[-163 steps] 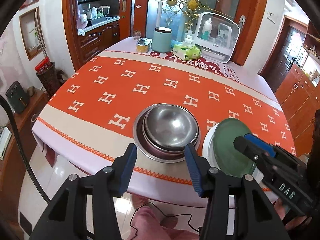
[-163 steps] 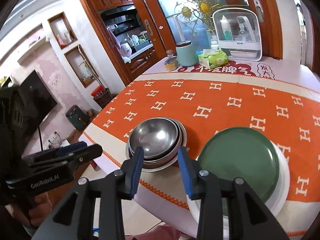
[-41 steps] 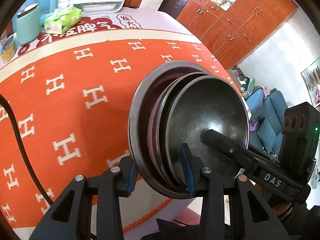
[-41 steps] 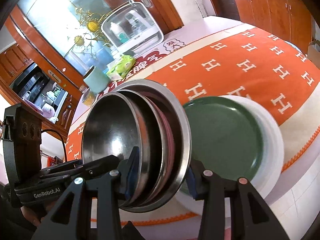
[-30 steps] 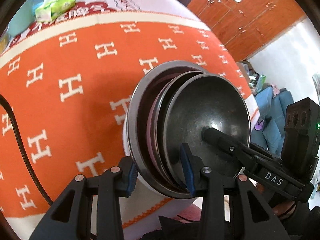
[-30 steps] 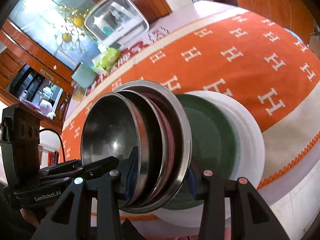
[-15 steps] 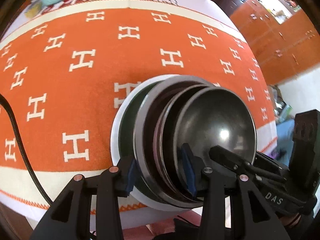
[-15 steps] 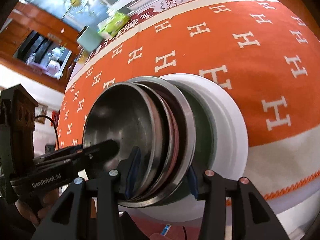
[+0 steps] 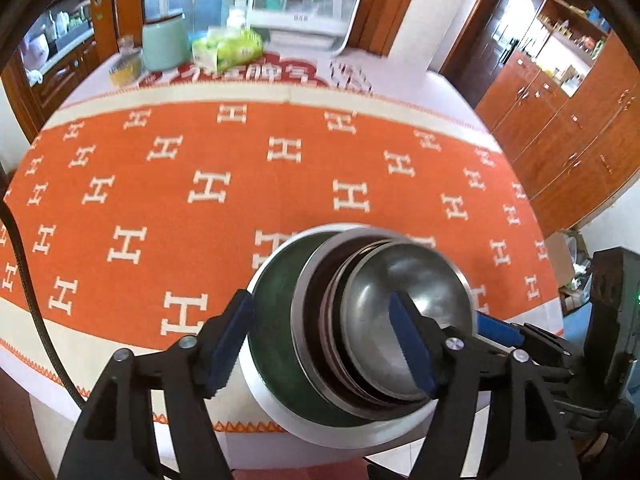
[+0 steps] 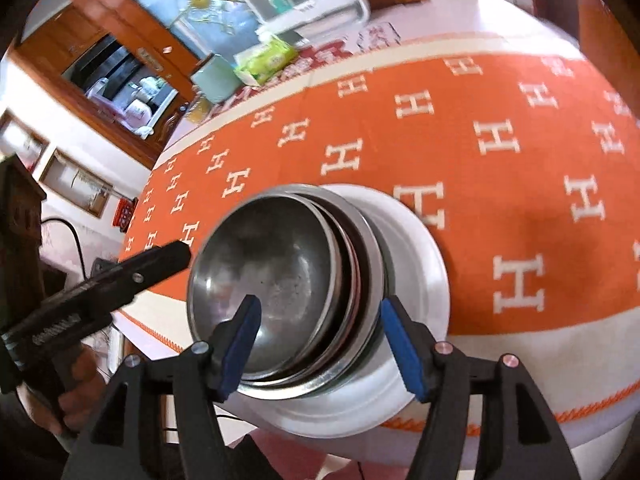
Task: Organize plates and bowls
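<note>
Orange H-patterned tablecloth [image 9: 248, 168], wooden cabinets [image 9: 568, 128] upper right; nested steel bowls [image 10: 288, 288] on green plate [image 9: 276, 320], lower centre, between both grippers' opening, untouching jaws: left gripper [image 9: 324, 344], right gripper [image 10: 320, 344].

1. Table [image 9: 448, 92], covered by an orange H-patterned cloth [image 9: 248, 184].
2. On the cloth, near edge: white plate [image 10: 424, 280] bearing stacked dishes.
3. Far end: green tissue pack [image 9: 226, 50], mint canister [image 9: 164, 46], white appliance [image 9: 304, 0].
</note>
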